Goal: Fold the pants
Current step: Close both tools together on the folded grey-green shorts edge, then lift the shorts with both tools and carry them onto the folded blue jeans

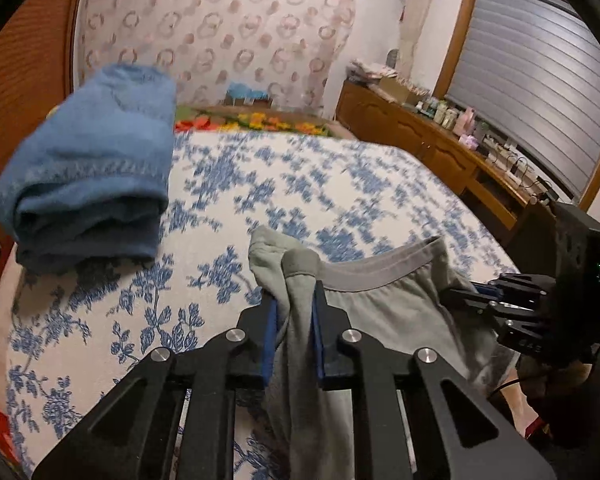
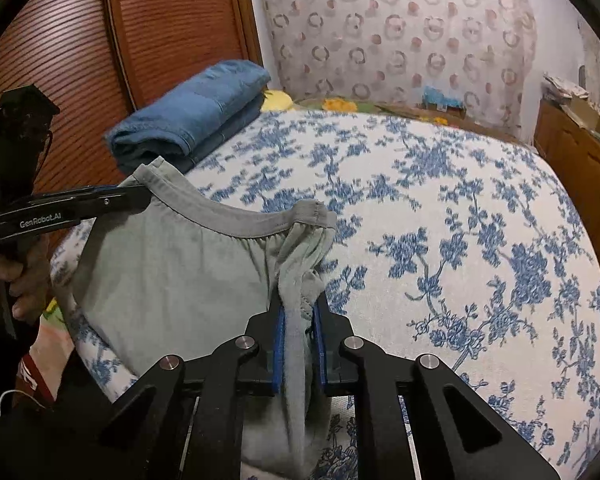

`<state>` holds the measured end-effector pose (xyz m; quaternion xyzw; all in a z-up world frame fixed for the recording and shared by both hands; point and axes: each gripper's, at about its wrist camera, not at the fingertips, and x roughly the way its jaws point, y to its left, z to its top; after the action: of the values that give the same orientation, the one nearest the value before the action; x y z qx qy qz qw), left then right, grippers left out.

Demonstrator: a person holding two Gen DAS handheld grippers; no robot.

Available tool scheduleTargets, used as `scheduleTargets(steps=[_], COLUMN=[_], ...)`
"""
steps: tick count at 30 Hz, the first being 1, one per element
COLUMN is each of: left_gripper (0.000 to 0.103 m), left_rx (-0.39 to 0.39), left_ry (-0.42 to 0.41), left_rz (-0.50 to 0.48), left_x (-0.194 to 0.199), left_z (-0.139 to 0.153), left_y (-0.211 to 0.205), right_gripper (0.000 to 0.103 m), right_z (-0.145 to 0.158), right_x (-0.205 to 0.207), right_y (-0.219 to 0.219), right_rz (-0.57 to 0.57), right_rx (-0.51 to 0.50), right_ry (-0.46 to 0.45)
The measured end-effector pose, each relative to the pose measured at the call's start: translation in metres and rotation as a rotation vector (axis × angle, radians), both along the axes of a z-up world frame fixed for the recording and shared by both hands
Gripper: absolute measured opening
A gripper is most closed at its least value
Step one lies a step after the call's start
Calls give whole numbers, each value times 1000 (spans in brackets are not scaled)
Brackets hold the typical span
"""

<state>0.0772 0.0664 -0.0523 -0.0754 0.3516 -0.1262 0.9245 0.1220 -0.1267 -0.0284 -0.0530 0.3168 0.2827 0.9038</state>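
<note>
Above blue-floral white bedspread (image 2: pixel 440 208), grey cotton pants (image 2: pixel 172 272) stretched by waistband: left gripper (image 1: pixel 294 312) pinches one end, right gripper (image 2: pixel 298 320) pinches other. Folded blue denim jeans (image 1: pixel 96 168) lie near headboard.

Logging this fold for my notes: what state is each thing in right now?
Grey cotton pants: held up by the waistband, unfolded, over the bed.
Left gripper: jaws shut on the waistband's left end.
Right gripper: jaws shut on its right end.
Blue denim jeans: folded, lying on the floral bedspread.
</note>
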Motion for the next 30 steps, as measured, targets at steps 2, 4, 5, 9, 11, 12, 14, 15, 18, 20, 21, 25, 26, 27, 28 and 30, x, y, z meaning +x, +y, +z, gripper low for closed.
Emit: scheduleTargets(steps=[2,4,5,9,11,12,14,15,18,20,21,25,26,27,28,30], left_gripper=[14,14,14,14,14,14,14,14,14,14,14,14,14,14,14,13], left_rx=[-8,-7,-5,0,4,7,13,13,11,16,17,18,18,16,15,14], left_ry=[-31,-65,-77,-132,-160,-172,-191,-199,-207,-202,-201,-186,-183,-180,-178,-177], left_rz=[-2,-1,0,-2,-2,-2,-2,-2,-2,-4,-3,2,4,7,9,13], left_x=[-6,-12,-13,-21,-24,-25,-26,-26,-24,-23,-22,-14,-12,-11,-10,-6], left_z=[9,20,24,42,50,54,59,61,62,61,60,53,51,51,51,51], left_y=[-2,-3,-4,-6,-6,-7,-9,-8,-9,-9,-8,-6,-7,-7,-7,-6], right_gripper=[12,12,12,12,12,12,12,12,12,12,12,12,12,12,12,12], right_z=[6,12,15,31,36,40,45,48,50,49,47,43,43,44,45,49], right_x=[-5,-9,-11,-20,-25,-26,-28,-29,-27,-24,-22,-12,-8,-5,-2,2], right_y=[-2,-4,-6,-11,-13,-15,-16,-17,-17,-16,-14,-8,-6,-4,-3,-2], right_rz=[3,7,6,3,4,4,7,9,10,14,18,26,28,31,33,36], right_rx=[6,16,20,30,38,40,40,40,36,35,33,10,8,9,8,9], right_ry=[-21,-44,-53,-107,-126,-137,-155,-166,-180,-178,-178,-181,-179,-178,-178,-181])
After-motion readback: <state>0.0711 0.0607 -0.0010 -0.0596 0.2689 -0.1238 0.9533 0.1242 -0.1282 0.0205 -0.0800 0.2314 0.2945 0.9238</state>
